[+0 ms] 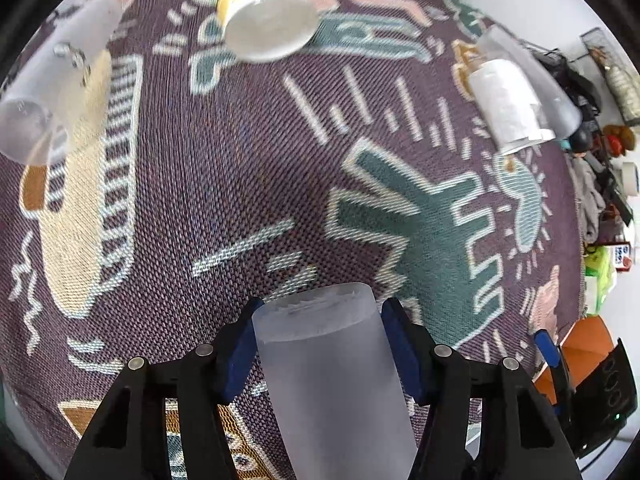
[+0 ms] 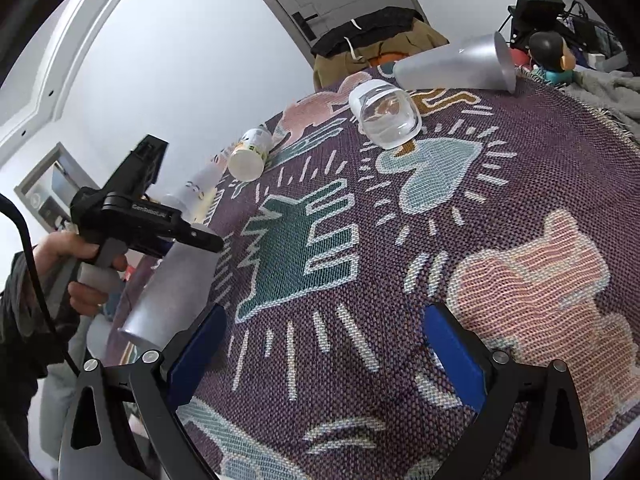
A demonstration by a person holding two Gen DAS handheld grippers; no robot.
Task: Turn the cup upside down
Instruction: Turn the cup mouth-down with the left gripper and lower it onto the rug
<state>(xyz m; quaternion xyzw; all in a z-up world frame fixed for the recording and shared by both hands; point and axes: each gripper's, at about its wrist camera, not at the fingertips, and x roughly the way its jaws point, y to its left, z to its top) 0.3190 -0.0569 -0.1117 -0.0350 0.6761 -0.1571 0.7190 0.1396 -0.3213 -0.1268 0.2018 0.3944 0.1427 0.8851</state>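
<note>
My left gripper (image 1: 320,340) is shut on a frosted translucent cup (image 1: 332,376), held above the patterned cloth with its closed base end pointing away from the camera. In the right wrist view the same frosted cup (image 2: 160,292) hangs tilted from the left gripper (image 2: 188,240) at the table's left edge, its open mouth lowest. My right gripper (image 2: 324,344) is open and empty over the cloth.
A purple patterned cloth (image 1: 224,160) covers the table. On it lie a yellow-and-white paper cup (image 1: 264,8), a frosted cup at the left (image 1: 48,92), a white cup inside a clear one (image 1: 516,92), a clear glass (image 2: 386,114) and a frosted cone-shaped cup (image 2: 460,64). Clutter lies beyond the far edge.
</note>
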